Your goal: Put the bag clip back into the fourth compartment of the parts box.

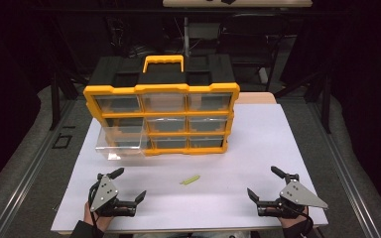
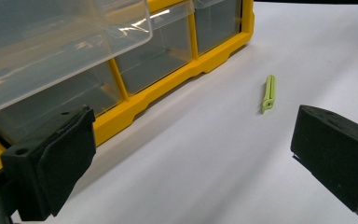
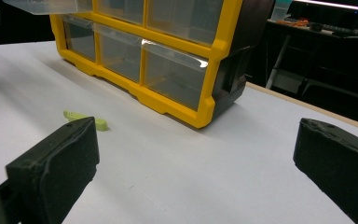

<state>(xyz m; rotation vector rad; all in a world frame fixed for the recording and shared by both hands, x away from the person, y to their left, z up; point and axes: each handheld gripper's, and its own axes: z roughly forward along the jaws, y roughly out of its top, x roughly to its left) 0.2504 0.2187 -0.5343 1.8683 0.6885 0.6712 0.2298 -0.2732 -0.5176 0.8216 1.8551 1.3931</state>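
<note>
A yellow and black organizer cabinet (image 1: 162, 117) with clear drawers stands upright on the white table. One clear drawer (image 1: 120, 142) in its left column is pulled out toward me. A small light green clip (image 1: 190, 179) lies flat on the table in front of the cabinet; it shows too in the left gripper view (image 2: 269, 93) and the right gripper view (image 3: 85, 118). My left gripper (image 1: 128, 185) rests near the front left edge, open and holding nothing. My right gripper (image 1: 264, 182) rests near the front right edge, open as well. The clip lies between the two, apart from both.
The white table (image 1: 268, 144) has bare surface around the clip and to the cabinet's right. Beyond the table stand dark frames, a chair and cables (image 1: 238, 44). The table's front edge runs just under both hands.
</note>
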